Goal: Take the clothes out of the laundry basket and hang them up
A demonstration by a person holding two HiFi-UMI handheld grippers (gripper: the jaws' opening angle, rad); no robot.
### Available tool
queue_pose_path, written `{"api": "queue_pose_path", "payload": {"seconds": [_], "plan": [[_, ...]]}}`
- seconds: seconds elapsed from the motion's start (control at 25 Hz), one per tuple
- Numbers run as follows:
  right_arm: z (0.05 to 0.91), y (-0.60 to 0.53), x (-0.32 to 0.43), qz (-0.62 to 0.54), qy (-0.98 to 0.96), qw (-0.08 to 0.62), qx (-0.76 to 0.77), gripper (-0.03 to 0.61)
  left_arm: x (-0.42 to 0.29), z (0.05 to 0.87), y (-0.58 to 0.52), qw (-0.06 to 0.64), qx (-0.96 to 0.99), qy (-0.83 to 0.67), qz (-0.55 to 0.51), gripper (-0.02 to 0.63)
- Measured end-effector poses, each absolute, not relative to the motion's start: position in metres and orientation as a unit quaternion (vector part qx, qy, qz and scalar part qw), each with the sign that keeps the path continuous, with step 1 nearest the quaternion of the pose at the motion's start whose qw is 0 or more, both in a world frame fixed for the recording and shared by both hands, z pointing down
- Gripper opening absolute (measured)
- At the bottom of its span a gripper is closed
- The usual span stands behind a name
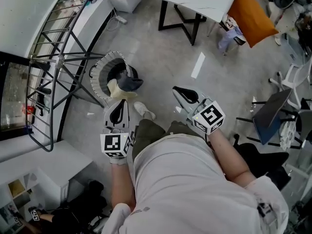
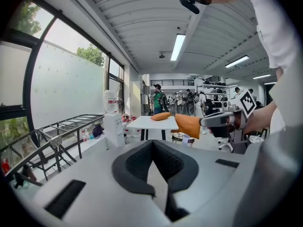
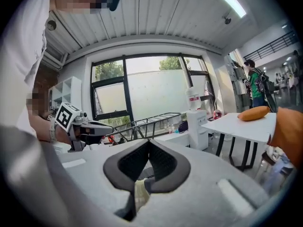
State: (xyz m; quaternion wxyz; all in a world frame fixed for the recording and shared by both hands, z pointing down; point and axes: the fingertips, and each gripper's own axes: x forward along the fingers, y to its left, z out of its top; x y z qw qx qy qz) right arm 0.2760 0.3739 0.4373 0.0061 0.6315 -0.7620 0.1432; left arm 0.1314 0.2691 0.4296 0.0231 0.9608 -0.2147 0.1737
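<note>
1. The jaws of the left gripper (image 1: 117, 110) and the right gripper (image 1: 183, 93) were closed together, empty.
2. The clothes (image 1: 127, 82) lay in the laundry basket (image 1: 99, 71), left of centre.
3. They seemed soft and light, best pinched at a raised fold.

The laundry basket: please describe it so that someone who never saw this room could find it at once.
Find the metal drying rack at the head view's left. The laundry basket stands on the floor beside its legs: round, white and ribbed, with dark and cream clothes inside.
</note>
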Motion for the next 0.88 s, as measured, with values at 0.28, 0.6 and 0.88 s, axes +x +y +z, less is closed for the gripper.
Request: {"api": "queue_pose_path", "payload": {"seconds": [0.28, 0.6, 0.88], "plan": [[0.451, 0.272, 0.276, 0.17, -0.762, 0.029, 0.624, 0.006, 0.114, 0.45, 0.162, 0.054, 0.951, -0.25, 0.172, 0.0], [0.449, 0.099, 0.239, 0.177, -0.804, 0.087, 0.562, 0.006, 0.078, 0.477, 0.018, 0.102, 0.935, -0.288, 0.18, 0.0], [0.475, -0.003, 0.178, 0.197, -0.846, 0.12, 0.481, 0.006, 0.016, 0.51, -0.049, 0.14, 0.91, -0.345, 0.183, 0.0]]}}
